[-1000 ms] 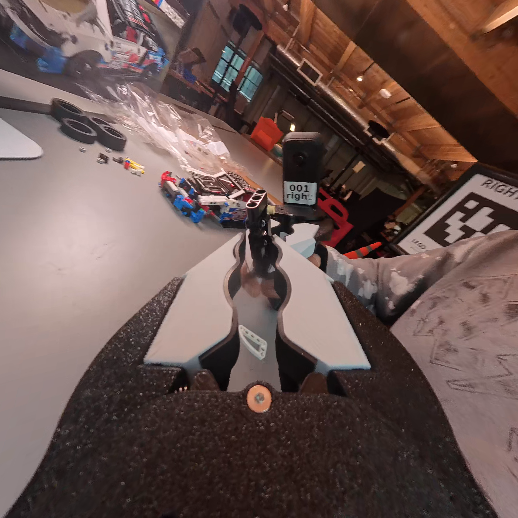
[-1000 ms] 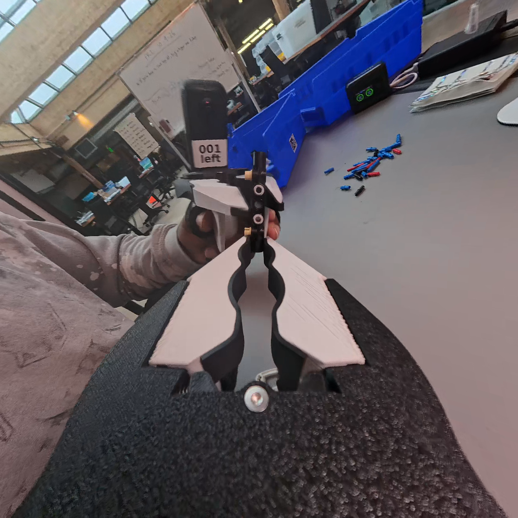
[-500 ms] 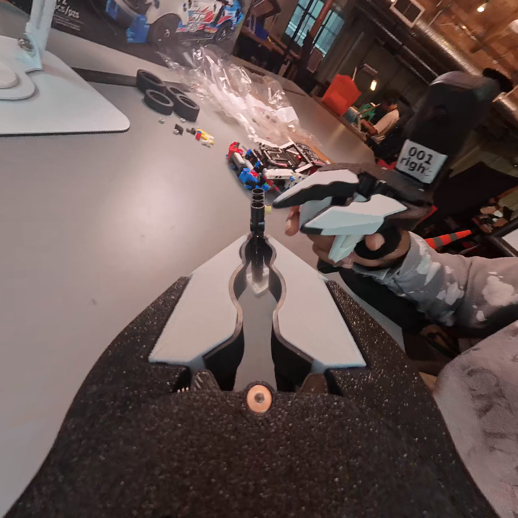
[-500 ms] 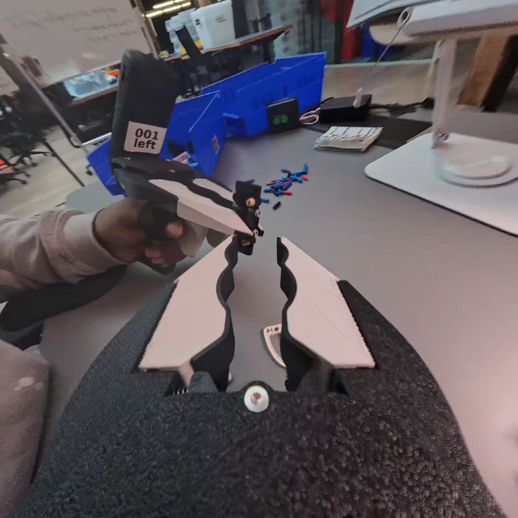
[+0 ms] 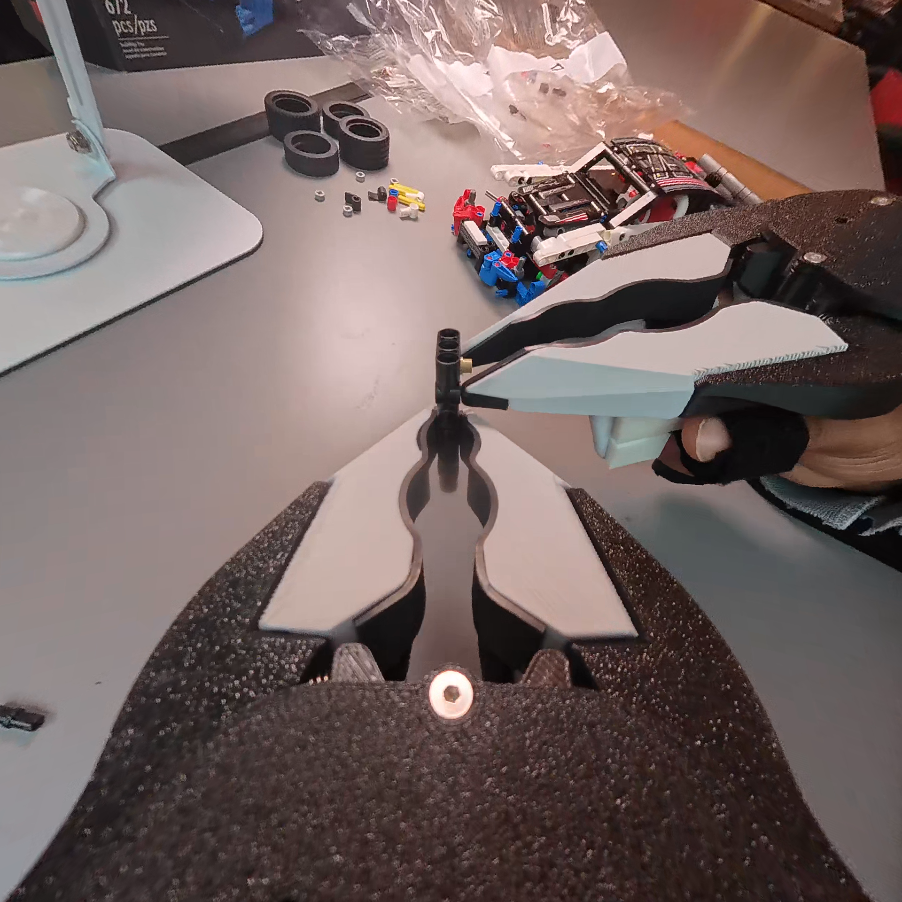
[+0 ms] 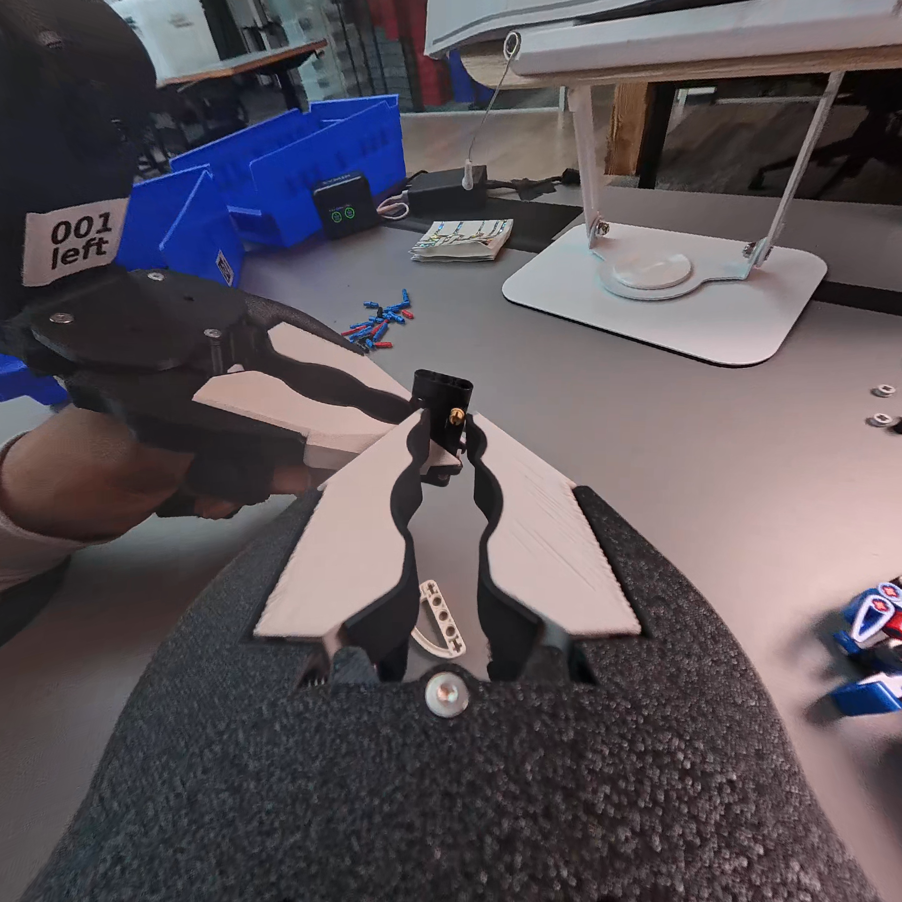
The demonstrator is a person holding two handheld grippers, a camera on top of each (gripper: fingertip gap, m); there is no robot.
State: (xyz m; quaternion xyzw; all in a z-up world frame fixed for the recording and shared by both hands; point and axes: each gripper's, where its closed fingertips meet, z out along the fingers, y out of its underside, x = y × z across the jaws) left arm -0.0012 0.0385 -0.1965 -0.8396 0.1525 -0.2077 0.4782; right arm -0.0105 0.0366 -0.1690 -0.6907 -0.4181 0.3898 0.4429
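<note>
A: What does the left gripper (image 5: 448, 415) hold?
B: Its fingers are clamped on a black beam (image 5: 448, 363), standing upright above the grey table (image 5: 171, 390).
A: And the right gripper (image 5: 463, 376)?
B: Its tips sit at the beam's tan pin (image 5: 466, 362); whether they grip it, I cannot tell.
A: Beyond the beam?
B: A part-built toy car (image 5: 576, 215), 4 black tyres (image 5: 327, 129), and clear plastic bags (image 5: 493, 68) behind them.

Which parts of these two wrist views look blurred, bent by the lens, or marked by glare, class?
Left wrist view: sharp on the black beam clamped in the left gripper; the table bows outward; the plastic bags glint; a small black piece at the edge is smeared.
Right wrist view: the blue and white model is motion-blurred, the stand base bright and curved.
</note>
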